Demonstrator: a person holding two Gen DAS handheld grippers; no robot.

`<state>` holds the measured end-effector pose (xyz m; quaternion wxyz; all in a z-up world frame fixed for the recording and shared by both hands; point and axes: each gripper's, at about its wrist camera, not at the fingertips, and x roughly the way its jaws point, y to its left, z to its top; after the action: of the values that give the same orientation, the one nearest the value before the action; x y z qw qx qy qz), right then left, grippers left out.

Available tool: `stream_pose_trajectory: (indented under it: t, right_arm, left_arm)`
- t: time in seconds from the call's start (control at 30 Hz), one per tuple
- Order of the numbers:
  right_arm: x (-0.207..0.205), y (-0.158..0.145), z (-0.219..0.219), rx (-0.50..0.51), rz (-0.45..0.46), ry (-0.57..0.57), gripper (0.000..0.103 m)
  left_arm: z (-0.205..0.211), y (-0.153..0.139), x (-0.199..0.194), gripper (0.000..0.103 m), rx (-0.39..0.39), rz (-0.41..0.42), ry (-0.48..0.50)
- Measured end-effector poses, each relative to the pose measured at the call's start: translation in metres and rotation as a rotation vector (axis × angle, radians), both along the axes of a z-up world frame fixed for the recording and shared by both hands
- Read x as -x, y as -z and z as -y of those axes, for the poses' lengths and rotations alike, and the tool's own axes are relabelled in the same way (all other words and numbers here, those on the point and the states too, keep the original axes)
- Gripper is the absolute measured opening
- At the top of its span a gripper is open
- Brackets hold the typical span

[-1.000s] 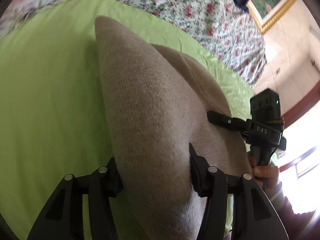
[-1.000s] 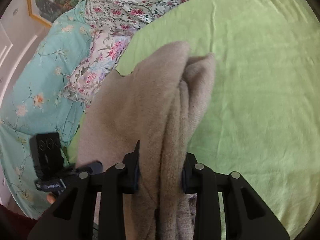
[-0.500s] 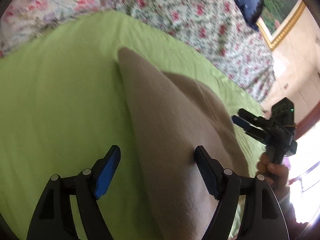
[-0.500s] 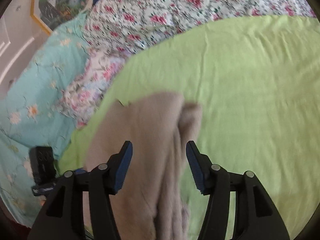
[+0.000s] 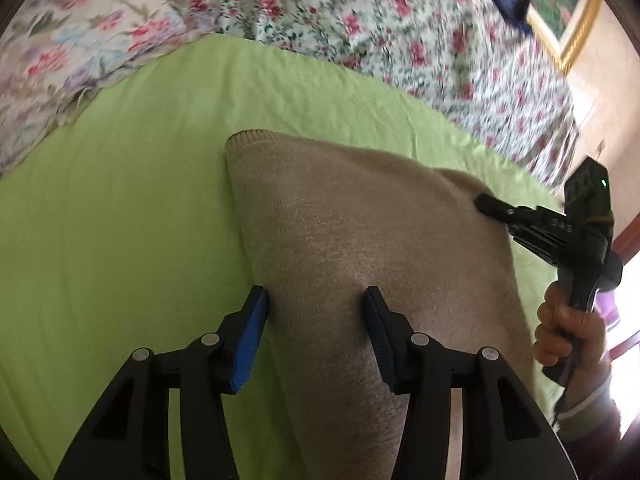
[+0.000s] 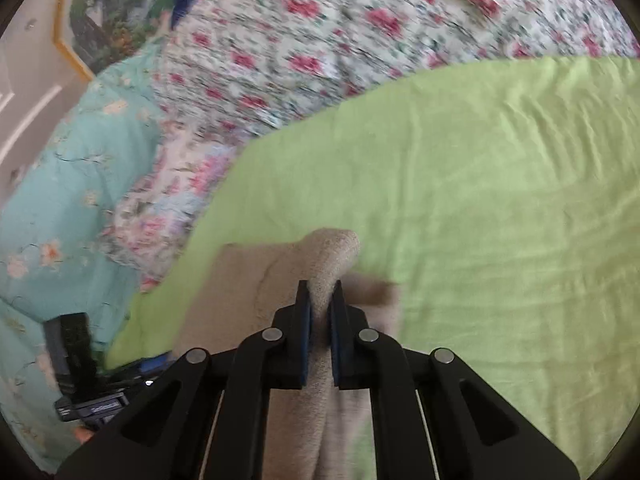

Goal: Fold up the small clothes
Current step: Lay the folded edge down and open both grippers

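A: Where's the sweater [image 5: 360,248] lying rn?

B: On the green sheet [image 5: 120,220], beige knit, long axis running from the grippers twd the floral quilt [image 5: 360,20]. Its far corner is pointing at the quilt, w/ the near end dropping out of frame.

A: Left gripper [image 5: 314,308]?

B: Jaws closing, fabric sitting between them; left pad [image 5: 248,340] is just meeting the edge, not yet pinching.

A: Right gripper [image 6: 319,294]?

B: Jaws closing tight on a bunched fold of sweater [image 6: 332,252], which is poking up past the tips. In the left view it's gripping the sweater's right edge, a hand [image 5: 568,340] holding the handle.
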<state>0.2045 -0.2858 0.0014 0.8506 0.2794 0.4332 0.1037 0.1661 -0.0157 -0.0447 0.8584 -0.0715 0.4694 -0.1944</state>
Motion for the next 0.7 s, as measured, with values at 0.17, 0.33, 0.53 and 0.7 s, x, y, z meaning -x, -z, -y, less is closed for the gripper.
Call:
stream_pose_trajectory:
  t: [0.17, 0.33, 0.53, 0.7]
  right_arm:
    - [-0.001, 0.030, 0.003, -0.021, -0.093, 0.004, 0.014]
    - [0.028, -0.007, 0.005, 0.004, -0.024, 0.015, 0.014]
    - [0.087, -0.037, -0.006, -0.017, 0.027, 0.000, 0.014]
    - [0.132, -0.041, -0.032, -0.039, 0.015, -0.035, 0.017]
  left_arm:
    - [0.002, -0.002, 0.006, 0.051, -0.024, 0.001, 0.005]
    - [-0.017, -0.015, 0.036, 0.052, -0.010, 0.014, 0.009]
    - [-0.048, -0.019, 0.093, 0.052, 0.011, 0.026, 0.011]
    - [-0.061, -0.015, 0.137, 0.053, 0.033, 0.016, 0.016]
